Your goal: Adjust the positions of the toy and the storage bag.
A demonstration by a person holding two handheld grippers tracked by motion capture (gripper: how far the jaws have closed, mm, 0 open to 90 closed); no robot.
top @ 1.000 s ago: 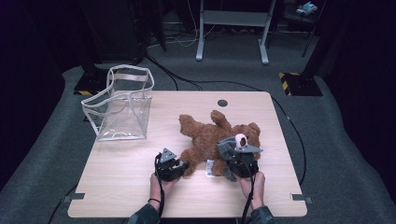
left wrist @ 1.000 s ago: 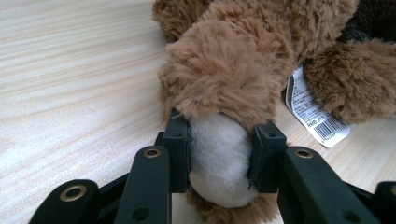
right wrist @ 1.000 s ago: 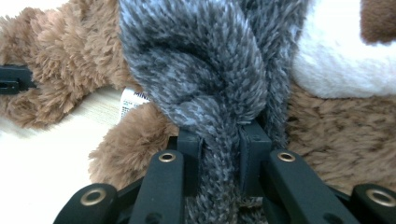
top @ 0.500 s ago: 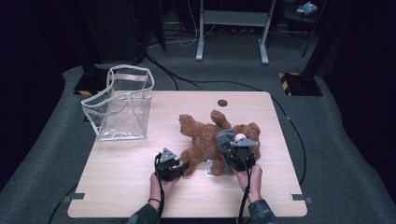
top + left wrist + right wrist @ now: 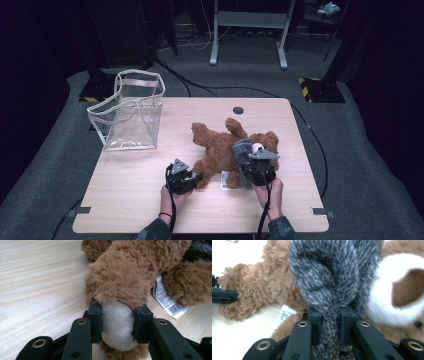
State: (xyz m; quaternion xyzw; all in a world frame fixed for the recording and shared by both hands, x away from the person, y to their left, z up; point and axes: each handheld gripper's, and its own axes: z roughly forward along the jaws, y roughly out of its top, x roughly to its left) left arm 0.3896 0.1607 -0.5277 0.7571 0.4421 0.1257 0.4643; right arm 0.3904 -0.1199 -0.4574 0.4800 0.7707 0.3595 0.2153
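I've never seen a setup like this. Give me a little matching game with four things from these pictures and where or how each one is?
Things:
1. left gripper
2. right gripper
3. clear bag
4. white label

States:
A. flat on the table beside the teddy bear
B. clamped on a grey furry part
C. upright at the table's far left, apart from the toy
D. clamped on a cream-tipped brown paw

Pairs: 1-D, 2-B, 3-C, 4-A

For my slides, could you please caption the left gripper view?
Left gripper clamped on the teddy bear's white-soled paw, tag beside it.
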